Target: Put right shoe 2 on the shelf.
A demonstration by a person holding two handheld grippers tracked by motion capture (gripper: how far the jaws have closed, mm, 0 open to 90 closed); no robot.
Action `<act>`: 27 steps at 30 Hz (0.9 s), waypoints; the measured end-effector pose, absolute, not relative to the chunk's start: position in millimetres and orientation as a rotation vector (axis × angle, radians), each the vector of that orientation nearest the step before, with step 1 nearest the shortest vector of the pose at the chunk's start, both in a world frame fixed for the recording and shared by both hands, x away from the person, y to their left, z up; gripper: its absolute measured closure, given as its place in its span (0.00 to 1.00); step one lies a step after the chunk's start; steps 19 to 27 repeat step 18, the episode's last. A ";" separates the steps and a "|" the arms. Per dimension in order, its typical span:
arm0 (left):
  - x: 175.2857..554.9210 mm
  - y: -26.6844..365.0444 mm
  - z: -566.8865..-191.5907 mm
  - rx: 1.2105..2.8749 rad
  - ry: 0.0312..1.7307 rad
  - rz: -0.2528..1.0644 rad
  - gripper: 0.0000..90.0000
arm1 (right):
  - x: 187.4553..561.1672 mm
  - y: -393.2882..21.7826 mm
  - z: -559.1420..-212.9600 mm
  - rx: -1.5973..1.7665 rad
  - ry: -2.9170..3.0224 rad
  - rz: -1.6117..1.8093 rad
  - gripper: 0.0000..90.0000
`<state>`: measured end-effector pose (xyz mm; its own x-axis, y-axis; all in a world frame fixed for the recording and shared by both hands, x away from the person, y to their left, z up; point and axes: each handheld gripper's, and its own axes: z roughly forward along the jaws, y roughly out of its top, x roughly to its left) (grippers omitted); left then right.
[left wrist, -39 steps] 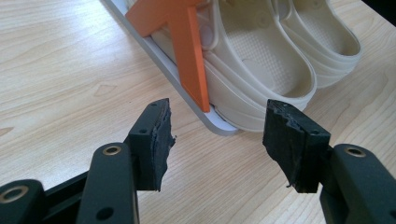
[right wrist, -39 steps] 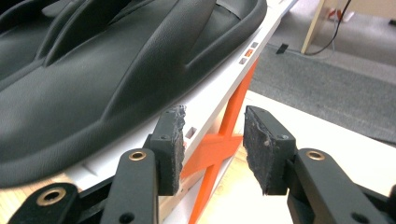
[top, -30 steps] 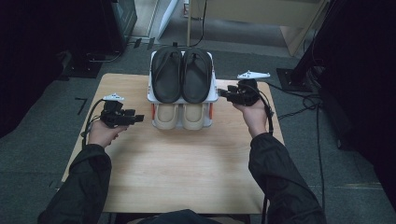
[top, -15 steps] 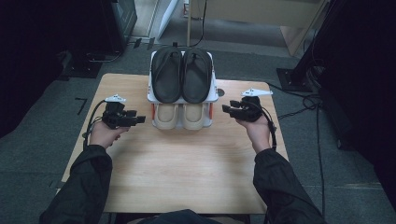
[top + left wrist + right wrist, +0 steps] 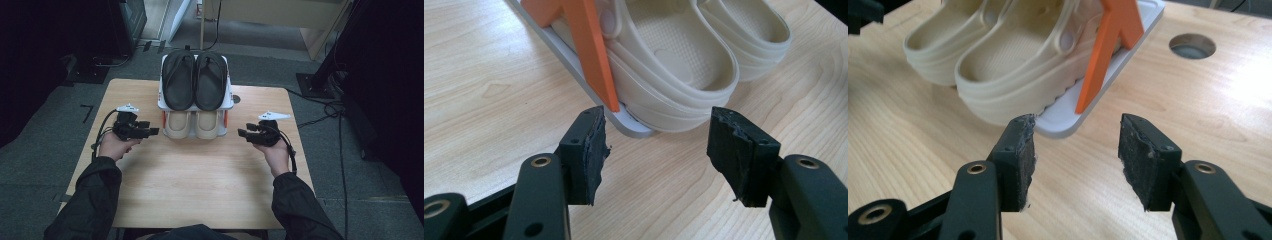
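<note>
Cream clogs (image 5: 194, 125) sit between left gripper (image 5: 149, 131), right gripper (image 5: 243, 134), apparently untouched.

Bare table (image 5: 489, 95) lies under and between the left gripper's (image 5: 656, 150) parted jaws; just ahead, the rack's (image 5: 634, 125) grey base corner, orange upright (image 5: 591, 55) and cream clogs (image 5: 674, 60) block the way. Ahead of the right gripper's (image 5: 1075, 155) parted jaws the same rack stands, with open wood and a round hole (image 5: 1192, 46) to its right.
</note>
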<state>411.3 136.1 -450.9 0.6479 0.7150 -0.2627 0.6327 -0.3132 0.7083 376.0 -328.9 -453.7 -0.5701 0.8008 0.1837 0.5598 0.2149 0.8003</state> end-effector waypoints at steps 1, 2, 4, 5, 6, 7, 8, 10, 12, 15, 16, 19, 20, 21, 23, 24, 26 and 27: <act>409.7 136.1 -450.7 2.040 1.042 0.127 0.45 | 374.6 -329.4 -455.6 1.279 2.230 1.282 0.54; 407.3 135.9 -450.5 2.043 1.033 0.129 0.45 | 373.2 -329.6 -457.5 1.283 2.233 1.288 0.54; 404.6 136.0 -449.8 2.051 1.024 0.136 0.44 | 370.9 -330.8 -460.8 1.291 2.246 1.285 0.53; 403.4 136.2 -449.5 2.049 1.022 0.138 0.44 | 369.4 -331.4 -461.9 1.291 2.245 1.285 0.53; 402.5 136.8 -449.0 2.047 1.019 0.138 0.44 | 368.3 -331.6 -462.4 1.294 2.242 1.289 0.53; 402.0 137.2 -448.6 2.045 1.017 0.139 0.44 | 367.4 -331.9 -462.4 1.300 2.241 1.292 0.52; 401.7 137.3 -448.5 2.042 1.016 0.140 0.44 | 366.5 -332.3 -462.4 1.304 2.234 1.301 0.52; 401.9 137.2 -448.5 2.044 1.015 0.140 0.43 | 364.9 -332.7 -461.8 1.307 2.221 1.309 0.51; 402.1 136.3 -449.4 2.045 1.018 0.138 0.43 | 364.2 -333.5 -460.9 1.306 2.214 1.306 0.50; 402.0 135.0 -449.9 2.055 1.012 0.140 0.42 | 363.5 -337.2 -459.9 1.312 2.197 1.309 0.49; 402.2 135.0 -450.1 2.054 1.013 0.141 0.42 | 363.8 -338.6 -460.3 1.318 2.190 1.322 0.48; 402.9 135.1 -451.0 2.049 1.020 0.140 0.42 | 364.4 -340.9 -460.9 1.334 2.192 1.320 0.47; 402.9 135.1 -451.0 2.049 1.020 0.140 0.42 | 364.4 -340.9 -460.9 1.334 2.192 1.320 0.47; 402.9 135.1 -451.0 2.049 1.020 0.140 0.42 | 364.4 -340.9 -460.9 1.334 2.192 1.320 0.47; 402.9 135.1 -451.0 2.049 1.020 0.140 0.42 | 364.4 -340.9 -460.9 1.334 2.192 1.320 0.47; 402.9 135.1 -451.0 2.049 1.020 0.140 0.42 | 364.4 -340.9 -460.9 1.334 2.192 1.320 0.47; 402.9 135.1 -451.0 2.049 1.020 0.140 0.42 | 364.4 -340.9 -460.9 1.334 2.192 1.320 0.47; 402.9 135.1 -451.0 2.049 1.020 0.140 0.42 | 364.4 -340.9 -460.9 1.334 2.192 1.320 0.47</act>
